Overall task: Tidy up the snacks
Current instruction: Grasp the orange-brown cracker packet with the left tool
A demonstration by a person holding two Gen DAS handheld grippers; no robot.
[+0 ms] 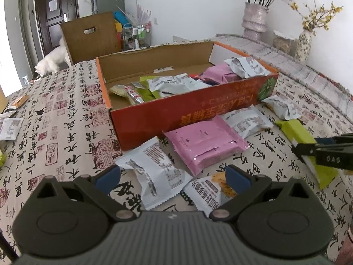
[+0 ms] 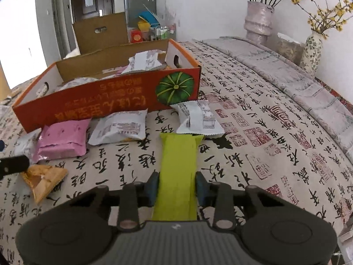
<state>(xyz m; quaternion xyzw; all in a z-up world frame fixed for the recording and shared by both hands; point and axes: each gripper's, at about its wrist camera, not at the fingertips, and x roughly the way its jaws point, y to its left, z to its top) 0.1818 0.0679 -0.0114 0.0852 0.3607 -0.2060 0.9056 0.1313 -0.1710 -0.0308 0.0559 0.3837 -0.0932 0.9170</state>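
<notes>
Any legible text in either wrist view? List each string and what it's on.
"DAS": white letters on the right gripper, seen from the left wrist.
Orange box: big yellow characters, upside down, not readable.
White packets: print too small to read.
Packet between the left gripper fingers: bold dark characters, rotated, unreadable.
Tablecloth: calligraphy and red seals, illegible.
Green packet: no print visible.

The right gripper (image 2: pixel 177 186) pinched a long green packet (image 2: pixel 178 165) lying on the tablecloth (image 2: pixel 253 154) (its far end touched a white packet (image 2: pixel 196 119)), near an orange box (image 2: pixel 106 108) holding snacks.
</notes>
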